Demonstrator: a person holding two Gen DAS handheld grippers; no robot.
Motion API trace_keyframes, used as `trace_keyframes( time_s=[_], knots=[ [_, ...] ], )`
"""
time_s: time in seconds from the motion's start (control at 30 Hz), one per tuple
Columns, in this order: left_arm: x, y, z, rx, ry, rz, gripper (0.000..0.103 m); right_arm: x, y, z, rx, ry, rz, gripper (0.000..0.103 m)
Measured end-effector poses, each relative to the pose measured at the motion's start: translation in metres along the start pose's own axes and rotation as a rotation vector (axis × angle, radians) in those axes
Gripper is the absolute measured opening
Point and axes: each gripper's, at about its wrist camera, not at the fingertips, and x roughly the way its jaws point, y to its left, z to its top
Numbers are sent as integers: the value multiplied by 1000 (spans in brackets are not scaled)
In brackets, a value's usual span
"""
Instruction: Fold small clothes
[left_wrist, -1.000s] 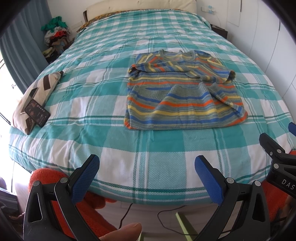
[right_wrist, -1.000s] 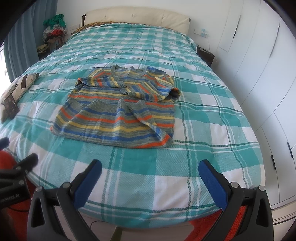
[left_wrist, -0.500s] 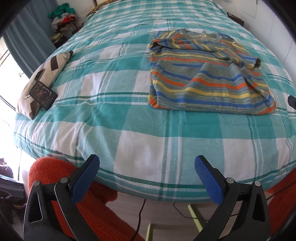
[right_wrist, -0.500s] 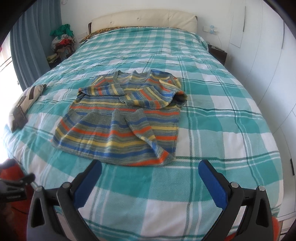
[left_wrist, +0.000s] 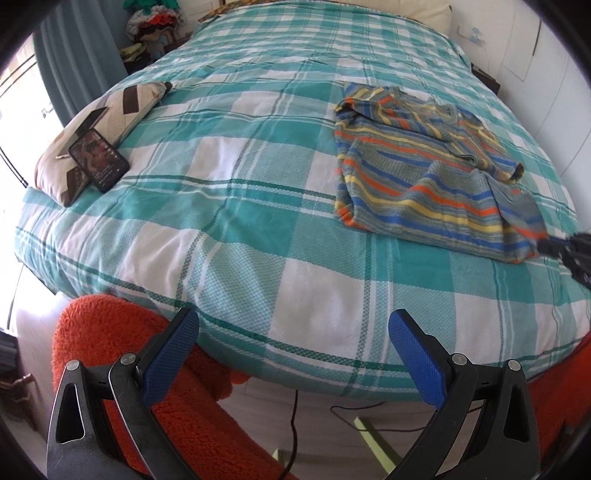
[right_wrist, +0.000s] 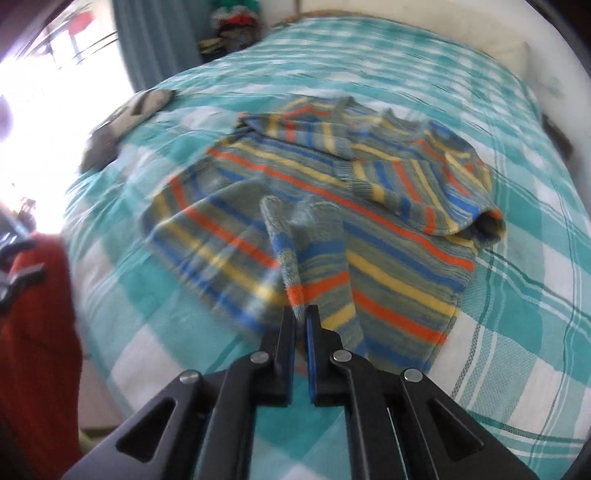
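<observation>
Teal plaid bedspread (left_wrist: 236, 236), striped sweater (right_wrist: 332, 206), blue curtain (left_wrist: 74, 74)

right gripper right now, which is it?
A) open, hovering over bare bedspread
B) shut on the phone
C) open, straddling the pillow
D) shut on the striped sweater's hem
D: in the right wrist view the right gripper has its jaws closed together with a lifted fold of the striped sweater hem pinched between them.
</observation>
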Motion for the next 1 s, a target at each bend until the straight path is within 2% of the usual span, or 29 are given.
trace_keyframes(
  time_s=[0.07, 0.13, 0.17, 0.27, 0.33, 0.37, 0.43, 0.5, 0.53, 0.63, 0.7, 0.8, 0.83, 0.87, 0.9, 0.93, 1.0],
  knots=[
    [2, 8, 0, -17, 0, 8, 102, -25, 21, -32, -92, 40, 33, 6],
    [3, 11, 0, -19, -3, 17, 102, -41, 24, -67, -115, 103, 18, 5],
    [4, 11, -1, -18, -5, 21, 102, -45, 18, -84, -91, 134, 8, 5],
    [8, 6, 0, -14, -1, 17, 102, -49, -12, -123, 23, 218, -110, 9],
    [11, 3, 1, -18, 7, 8, 102, -58, -30, -130, 98, 209, -170, 26],
    [11, 2, 1, -25, 5, 1, 102, -63, -35, -126, 122, 178, -189, 29],
    [14, 0, 0, -37, 3, -5, 102, -68, -36, -103, 134, 105, -213, 45],
    [18, -1, -2, -44, 5, -6, 102, -63, -22, -68, 122, 11, -189, 59],
    [20, -2, -4, -45, 8, -5, 102, -55, -13, -47, 123, -33, -148, 63],
    [19, -2, -8, -38, 7, -5, 102, -15, 9, 18, 159, -125, 51, 71],
    [14, 0, -11, -34, -6, -3, 102, 25, 16, 61, 196, -129, 129, 72],
    [7, 6, -15, -46, -19, -7, 102, 93, 26, 111, 243, -58, 159, 70],
    [6, 9, -16, -53, -20, -10, 102, 113, 30, 120, 254, -19, 181, 51],
    [5, 12, -16, -61, -23, -13, 102, 128, 35, 125, 253, 17, 217, 36],
    [3, 17, -17, -71, -28, -13, 102, 133, 45, 127, 227, 26, 221, 11],
    [2, 23, -17, -83, -34, -12, 102, 128, 60, 126, 169, 15, 217, 6],
    [-2, 37, -15, -121, -46, -22, 102, 102, 101, 113, -11, -5, 308, 6]
  ],
)
